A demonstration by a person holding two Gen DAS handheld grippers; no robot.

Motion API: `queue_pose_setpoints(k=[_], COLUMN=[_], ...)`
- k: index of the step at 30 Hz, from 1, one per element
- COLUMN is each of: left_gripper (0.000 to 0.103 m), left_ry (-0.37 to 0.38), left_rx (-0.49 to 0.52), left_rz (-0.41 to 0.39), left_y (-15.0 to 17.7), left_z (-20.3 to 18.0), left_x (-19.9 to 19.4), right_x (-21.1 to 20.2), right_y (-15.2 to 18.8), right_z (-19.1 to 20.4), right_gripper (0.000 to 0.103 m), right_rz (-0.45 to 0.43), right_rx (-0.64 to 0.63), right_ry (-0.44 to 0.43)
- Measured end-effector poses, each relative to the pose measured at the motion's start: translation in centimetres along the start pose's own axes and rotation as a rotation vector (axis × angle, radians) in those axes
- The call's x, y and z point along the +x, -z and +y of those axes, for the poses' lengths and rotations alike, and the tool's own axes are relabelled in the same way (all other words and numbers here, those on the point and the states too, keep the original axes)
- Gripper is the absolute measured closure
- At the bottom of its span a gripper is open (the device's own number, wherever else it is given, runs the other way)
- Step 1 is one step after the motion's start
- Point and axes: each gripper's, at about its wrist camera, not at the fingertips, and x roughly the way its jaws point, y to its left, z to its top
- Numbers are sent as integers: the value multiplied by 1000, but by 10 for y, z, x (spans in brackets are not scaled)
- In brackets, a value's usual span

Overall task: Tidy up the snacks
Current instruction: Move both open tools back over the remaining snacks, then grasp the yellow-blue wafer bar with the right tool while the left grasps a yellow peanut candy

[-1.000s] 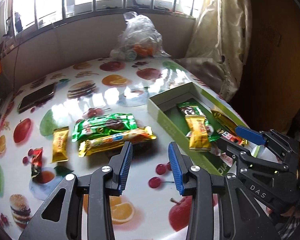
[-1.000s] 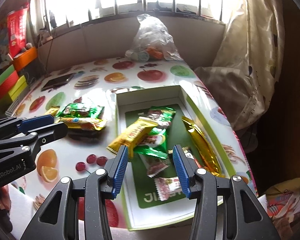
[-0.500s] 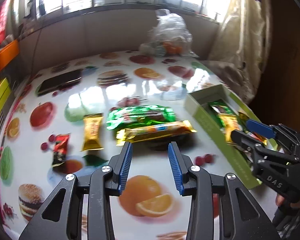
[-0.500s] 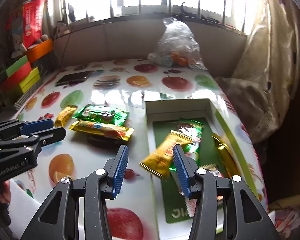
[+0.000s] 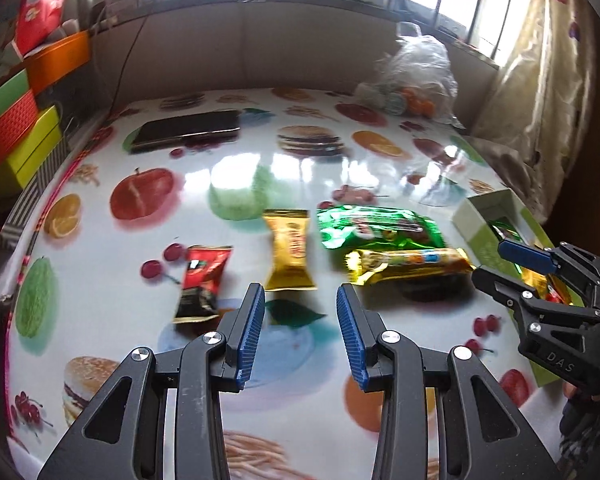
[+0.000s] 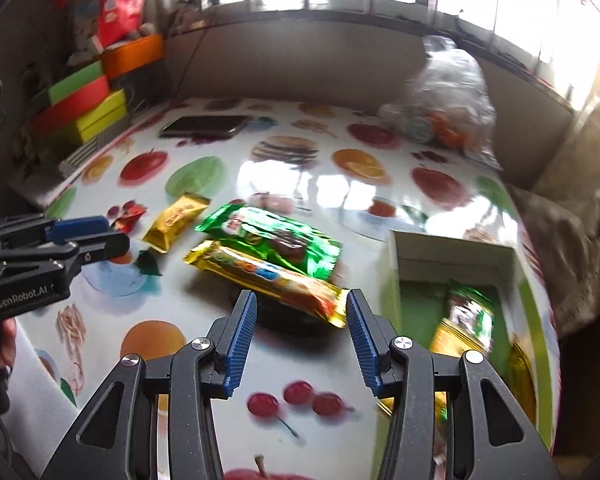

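On the fruit-printed tabletop (image 5: 188, 184), four wrapped snacks are seen: a gold bar wrapper (image 5: 290, 254) at 12 o'clock of the spread, empty left hand-held gripper (image 5: 300, 308), and a long gold candy bar (image 6: 268, 276) at 12 o'clock of the spread, empty right hand-held gripper (image 6: 300, 320).

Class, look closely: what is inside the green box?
The green box holds a green snack packet over a yellow one, plus a gold wrapper. The hand-held gripper hides the rest.
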Motion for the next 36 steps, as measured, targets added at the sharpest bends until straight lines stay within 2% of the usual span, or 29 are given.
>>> queue_pose_setpoints(k=[6,14,22,27,36], left_gripper=[64,64,64,64,64], left_ry=[-21,-7,-9,0,25], left_rx=[-32,-57,-72,-71,-54], left_rz=[17,31,39,44,47], left_y=[1,-1,-3,-6,-12], left_z=[19,33,42,42,35], left_x=[7,15,19,23,29], right_x=[26,53,74,75,71], right_y=[-13,-21,-22,-23,-20], right_z=[13,27,37,36,37], right_gripper=[57,55,51,51,68], right_rz=[54,108,146,158,160], right_rx=[-93,-220,-293,-274,-225], right_ry=[-13,-39,-27,-31,-33])
